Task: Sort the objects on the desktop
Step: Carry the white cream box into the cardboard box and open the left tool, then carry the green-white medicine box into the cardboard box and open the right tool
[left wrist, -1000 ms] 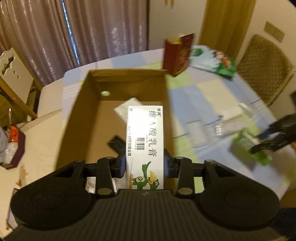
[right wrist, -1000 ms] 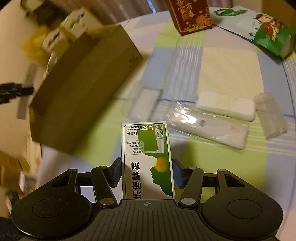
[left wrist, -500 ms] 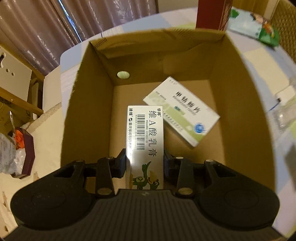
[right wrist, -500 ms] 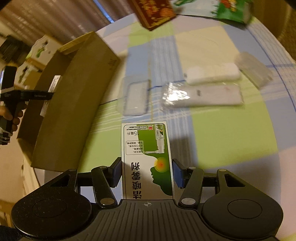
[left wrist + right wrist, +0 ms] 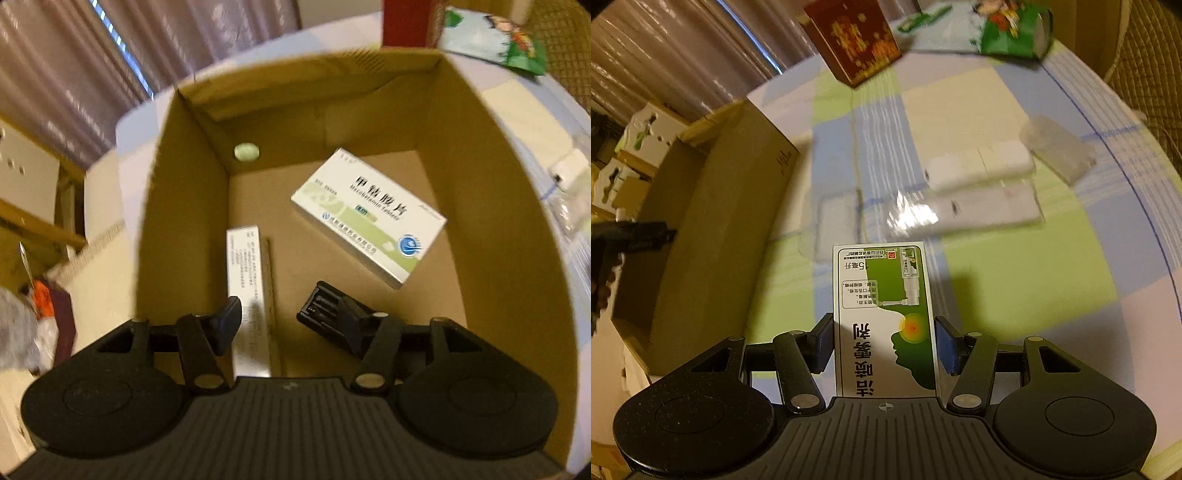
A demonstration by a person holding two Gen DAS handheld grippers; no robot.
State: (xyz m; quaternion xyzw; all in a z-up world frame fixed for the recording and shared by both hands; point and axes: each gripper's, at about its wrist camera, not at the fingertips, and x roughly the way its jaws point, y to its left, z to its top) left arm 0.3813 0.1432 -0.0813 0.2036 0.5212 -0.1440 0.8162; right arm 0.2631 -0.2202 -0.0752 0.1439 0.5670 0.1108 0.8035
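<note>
In the left wrist view my left gripper [image 5: 291, 325] is open above the inside of a brown cardboard box [image 5: 495, 229]. A long white ointment carton [image 5: 249, 295] lies on its side on the box floor, by the left finger. A white and green tablet box [image 5: 369, 218] and a small black object [image 5: 325, 314] also lie in the box. In the right wrist view my right gripper [image 5: 884, 341] is shut on a green and white spray carton [image 5: 886, 317], held above the checked tablecloth [image 5: 1015, 295]. The cardboard box [image 5: 713, 236] stands to its left, with the left gripper [image 5: 631, 236] over it.
On the cloth lie a white rectangular block [image 5: 979, 166], a plastic-wrapped white item [image 5: 967, 212], a clear flat case [image 5: 834, 221] and a clear container [image 5: 1060, 147]. A dark red box [image 5: 853, 40] and green snack bags [image 5: 1008, 29] stand at the back. A wicker chair [image 5: 1145, 59] is right.
My left gripper has opened and let go of the ointment carton, which now lies on its side in the box. The right gripper still holds its carton and has shifted slightly.
</note>
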